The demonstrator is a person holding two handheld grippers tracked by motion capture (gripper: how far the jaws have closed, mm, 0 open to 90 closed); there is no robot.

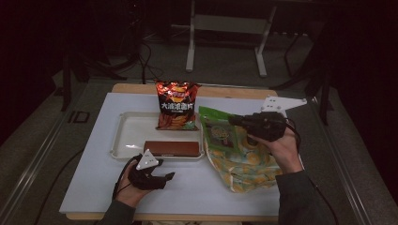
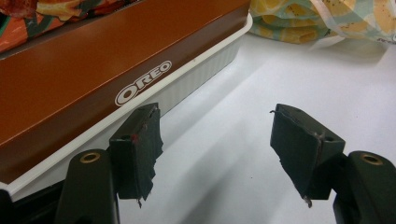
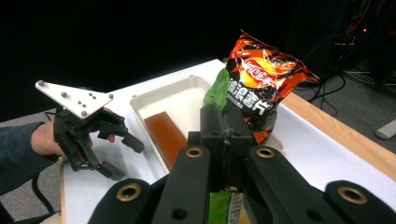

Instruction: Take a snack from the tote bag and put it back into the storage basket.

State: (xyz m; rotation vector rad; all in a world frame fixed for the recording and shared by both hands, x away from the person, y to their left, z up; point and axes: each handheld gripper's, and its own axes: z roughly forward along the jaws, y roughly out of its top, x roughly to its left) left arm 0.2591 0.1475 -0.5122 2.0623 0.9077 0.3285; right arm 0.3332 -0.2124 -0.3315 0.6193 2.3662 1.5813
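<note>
The green snack bag lies on the white worktop at the right, just beside the right edge of the white tray, its far top corner pinched between the right tongs. Those tongs are closed tight on the bag's green top edge, and in the right gripper view the two black jaws meet on the green film. The bag's lower part, printed with yellow slices, spreads toward the near right of the worktop, under the person's right hand.

The tray holds two things. A red-and-black crisp bag stands upright at its far right corner, leaning near the green bag's top. A long brown Oreo box lies flat along the tray's near wall; the left gripper view shows its white lettering just above the tray's ribbed rim.

The left tongs rest low at the near left of the worktop, just near of the tray, held in the person's left hand. Their jaws stand wide apart with bare white worktop between them, gripping nothing. They point toward the right, past the near right corner of the tray, and touch neither tray nor box.
</note>
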